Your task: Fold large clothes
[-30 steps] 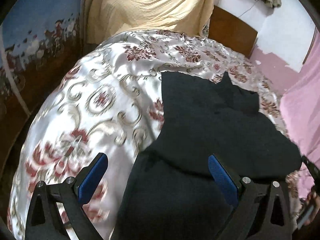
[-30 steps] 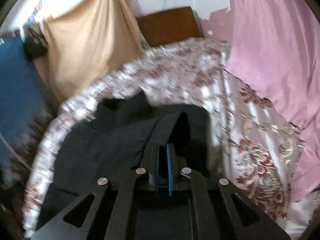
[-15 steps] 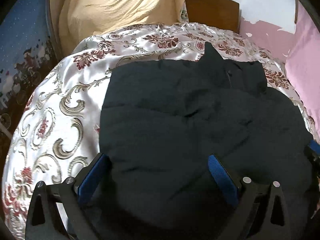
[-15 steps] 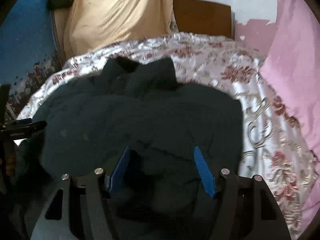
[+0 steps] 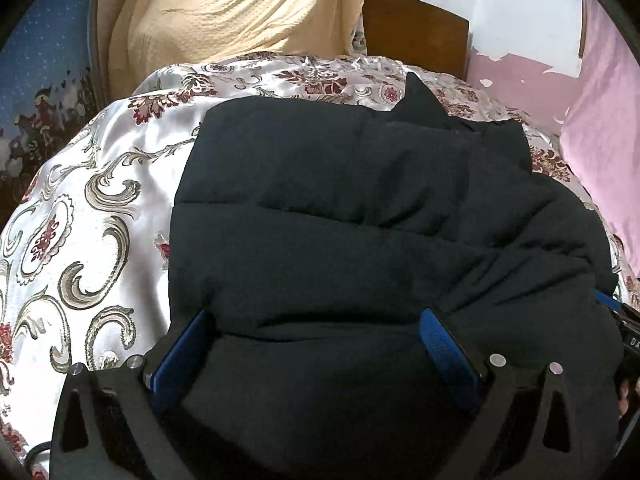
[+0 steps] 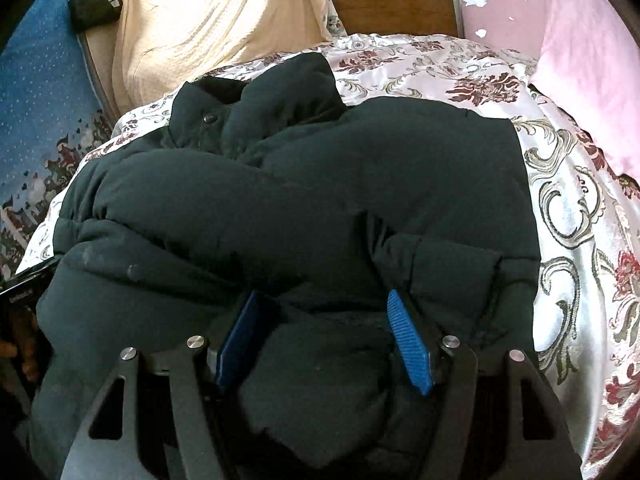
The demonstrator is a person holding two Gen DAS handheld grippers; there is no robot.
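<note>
jacket (image 5: 360, 240) on bedspread (image 5: 100, 220); both grippers agape

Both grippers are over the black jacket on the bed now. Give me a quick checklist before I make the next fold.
1. Left gripper open: ok, its pads stand wide apart over the jacket.
2. Right gripper open: ok, nothing clamped between its pads.
3. Jacket lying on the bedspread: ok, the far part lies on it; near hem hidden.
4. Jacket flat: not ok, puffy ridges and a bunched collar at the far end.
5. Snaps fastened: cannot tell; one snap shows near the collar.
6. Room on the bed: ok, bare bedspread shows on both sides.
</note>
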